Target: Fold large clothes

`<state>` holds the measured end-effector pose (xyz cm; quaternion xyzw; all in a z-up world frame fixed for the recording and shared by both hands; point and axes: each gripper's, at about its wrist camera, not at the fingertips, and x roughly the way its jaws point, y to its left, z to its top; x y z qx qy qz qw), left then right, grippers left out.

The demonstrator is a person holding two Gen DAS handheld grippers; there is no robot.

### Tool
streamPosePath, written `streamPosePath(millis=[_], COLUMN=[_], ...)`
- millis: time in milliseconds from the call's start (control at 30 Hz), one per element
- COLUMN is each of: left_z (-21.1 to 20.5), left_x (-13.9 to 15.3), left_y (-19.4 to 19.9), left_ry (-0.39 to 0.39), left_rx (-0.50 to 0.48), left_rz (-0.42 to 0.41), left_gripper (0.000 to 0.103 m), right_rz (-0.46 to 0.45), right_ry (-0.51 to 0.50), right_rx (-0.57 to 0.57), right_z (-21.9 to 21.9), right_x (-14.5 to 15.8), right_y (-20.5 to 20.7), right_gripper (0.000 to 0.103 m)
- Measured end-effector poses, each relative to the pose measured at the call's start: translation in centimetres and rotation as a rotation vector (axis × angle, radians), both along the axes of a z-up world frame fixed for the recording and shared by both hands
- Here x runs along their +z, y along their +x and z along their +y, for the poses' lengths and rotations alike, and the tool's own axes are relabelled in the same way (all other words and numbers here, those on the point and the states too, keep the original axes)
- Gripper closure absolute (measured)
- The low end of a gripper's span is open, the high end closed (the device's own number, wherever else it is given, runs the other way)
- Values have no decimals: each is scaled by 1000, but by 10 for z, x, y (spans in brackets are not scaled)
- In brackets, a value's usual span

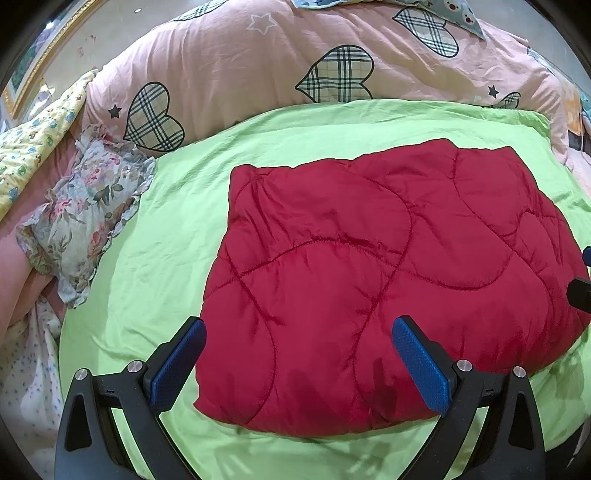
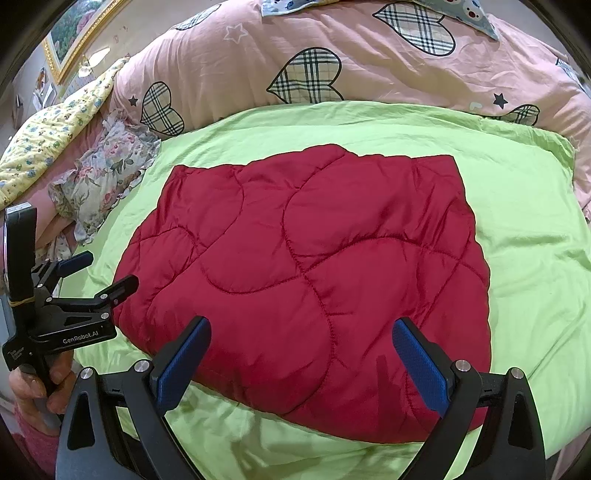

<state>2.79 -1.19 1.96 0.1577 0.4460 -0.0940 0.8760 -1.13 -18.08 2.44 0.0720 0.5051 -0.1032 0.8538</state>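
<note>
A red quilted garment point(image 1: 388, 280) lies folded into a thick, roughly square bundle on the lime green sheet point(image 1: 166, 258). My left gripper point(image 1: 298, 328) hovers open over its near left corner, nothing between the blue pads. The right wrist view shows the same garment point(image 2: 314, 280) with my right gripper point(image 2: 302, 326) open above its near edge, holding nothing. My left gripper point(image 2: 107, 271) also appears there beside the bundle's left edge, open, held by a hand point(image 2: 40, 384). Only the tips of my right gripper point(image 1: 583, 275) show at the frame's right edge.
A pink duvet with plaid hearts point(image 1: 240, 66) is heaped behind the green sheet point(image 2: 517, 240). A floral ruffled pillow point(image 1: 85, 218) and yellow patterned fabric point(image 1: 37, 140) lie to the left. A gold-framed picture point(image 2: 74, 33) hangs on the wall.
</note>
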Motion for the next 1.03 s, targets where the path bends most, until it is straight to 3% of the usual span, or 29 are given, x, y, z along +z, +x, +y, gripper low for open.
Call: streamPosePath(millis=[1033], left_z=[9], left_x=[-6], left_y=[18], left_ry=[-65], left_rx=[12], left_rz=[46], left_gripper=[1], right_rz=[-6], right_ry=[18], right_rx=[-8], right_z=[-2], right_x=[-3], right_y=[7], right_gripper=[3])
